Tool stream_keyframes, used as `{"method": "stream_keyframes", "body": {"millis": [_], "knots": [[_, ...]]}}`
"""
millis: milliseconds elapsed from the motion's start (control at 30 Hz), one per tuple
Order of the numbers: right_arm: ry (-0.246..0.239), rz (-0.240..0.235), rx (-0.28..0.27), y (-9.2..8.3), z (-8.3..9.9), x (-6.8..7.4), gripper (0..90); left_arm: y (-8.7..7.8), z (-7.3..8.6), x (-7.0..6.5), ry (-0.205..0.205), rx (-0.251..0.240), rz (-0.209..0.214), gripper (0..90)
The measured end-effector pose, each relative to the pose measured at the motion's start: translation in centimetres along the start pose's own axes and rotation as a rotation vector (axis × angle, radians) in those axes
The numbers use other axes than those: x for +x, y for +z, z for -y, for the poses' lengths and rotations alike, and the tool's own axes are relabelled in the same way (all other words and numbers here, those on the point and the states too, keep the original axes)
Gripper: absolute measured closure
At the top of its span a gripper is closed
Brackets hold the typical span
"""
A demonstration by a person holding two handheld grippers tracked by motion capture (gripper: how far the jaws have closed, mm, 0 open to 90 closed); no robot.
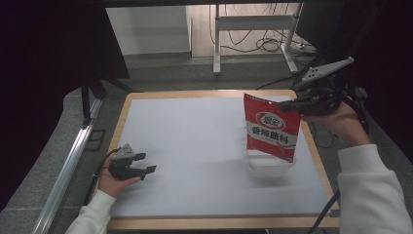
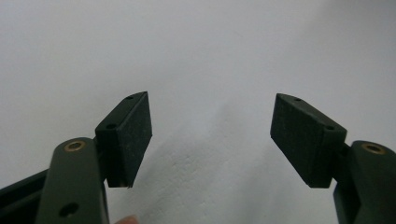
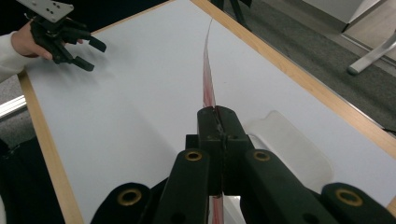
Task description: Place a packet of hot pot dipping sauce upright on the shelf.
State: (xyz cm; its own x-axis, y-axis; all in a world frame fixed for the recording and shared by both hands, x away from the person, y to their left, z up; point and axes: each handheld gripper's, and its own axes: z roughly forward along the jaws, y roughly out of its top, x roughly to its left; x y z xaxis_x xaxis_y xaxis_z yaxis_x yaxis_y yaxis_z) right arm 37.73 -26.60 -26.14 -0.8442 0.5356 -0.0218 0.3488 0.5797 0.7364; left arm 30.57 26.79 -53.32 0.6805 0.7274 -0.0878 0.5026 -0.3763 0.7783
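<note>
A red seasoning packet [image 1: 271, 128] with white and black print hangs upright over a white bowl [image 1: 269, 169] at the right of the table. My right gripper [image 1: 292, 104] is shut on the packet's upper right corner. In the right gripper view the packet [image 3: 207, 79] is seen edge-on, pinched between the jaws of the right gripper [image 3: 216, 116], with the bowl [image 3: 289, 144] beneath. My left gripper [image 1: 148, 163] rests open near the table's front left, and the left gripper [image 2: 210, 135] has nothing between its pads, only the white surface. The right gripper view also catches the left gripper [image 3: 91, 53] far off.
The white table top [image 1: 195, 146] has a wooden rim [image 1: 214, 223]. A metal stand [image 1: 216, 44] and cables [image 1: 268, 44] lie on the floor behind the table. A metal rail [image 1: 68, 165] runs along the left side.
</note>
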Motion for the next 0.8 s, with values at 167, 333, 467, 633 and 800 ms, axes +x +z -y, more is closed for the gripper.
{"method": "stream_keyframes", "body": {"millis": [167, 333, 467, 633, 800], "knots": [[0.017, 0.01, 0.004, 0.5, 1.4, -0.8, 89.3, 0.0, 0.0, 0.0, 0.001, 0.001, -0.001, 28.9], [0.048, 0.018, 0.007, 1.3, 3.3, -1.7, 89.2, 0.0, 0.0, -0.1, 0.002, -0.001, -0.001, 28.9], [0.084, 0.02, 0.022, 1.9, 4.8, -2.5, 89.1, 0.0, 0.0, -0.1, 0.002, -0.004, -0.002, 28.9], [0.126, 0.029, 0.0, 1.9, 6.3, -3.1, 89.0, 0.0, 0.0, -0.1, 0.003, -0.003, -0.001, 28.9], [0.108, 0.11, -0.039, 1.5, 5.5, -1.9, 62.5, 0.1, -0.1, -0.1, 0.007, 0.004, 0.003, 28.9]]}}
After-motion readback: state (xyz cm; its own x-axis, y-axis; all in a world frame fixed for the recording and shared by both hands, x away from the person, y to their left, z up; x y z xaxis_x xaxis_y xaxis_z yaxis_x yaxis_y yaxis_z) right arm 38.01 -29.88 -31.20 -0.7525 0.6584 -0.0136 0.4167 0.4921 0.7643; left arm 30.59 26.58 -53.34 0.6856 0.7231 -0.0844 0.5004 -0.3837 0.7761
